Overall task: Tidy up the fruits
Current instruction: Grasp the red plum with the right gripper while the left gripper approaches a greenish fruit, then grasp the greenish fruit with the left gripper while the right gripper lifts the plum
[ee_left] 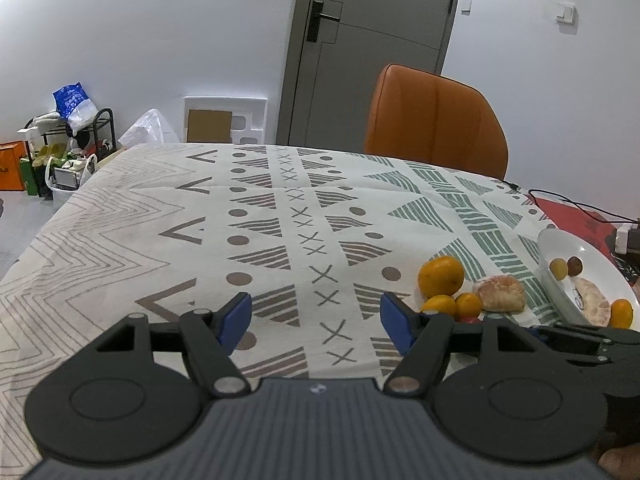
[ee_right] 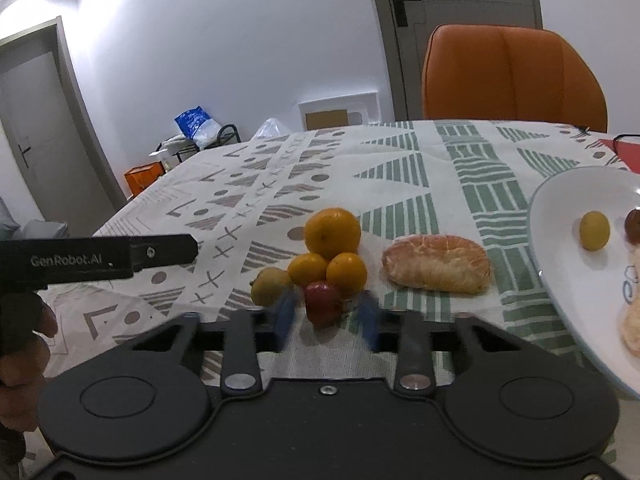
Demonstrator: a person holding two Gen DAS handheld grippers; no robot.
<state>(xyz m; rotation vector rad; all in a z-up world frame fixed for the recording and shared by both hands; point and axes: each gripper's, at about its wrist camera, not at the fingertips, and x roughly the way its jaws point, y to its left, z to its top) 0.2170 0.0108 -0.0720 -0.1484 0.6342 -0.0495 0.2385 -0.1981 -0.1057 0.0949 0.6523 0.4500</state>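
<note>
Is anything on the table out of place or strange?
Yes. A peeled orange lies bare on the tablecloth, beside a pile of whole fruit, while the white plate nearby already holds another peeled piece. Nothing looks spilled or broken.

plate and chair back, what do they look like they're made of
Plate: probably glazed ceramic; it is white, smooth and glossy, with a thin rim and a small blue drawing inside. It could also be melamine.

Chair back: orange leather or faux leather; it has a soft sheen, padded panels and a vertical seam. Which of the two cannot be told.
</note>
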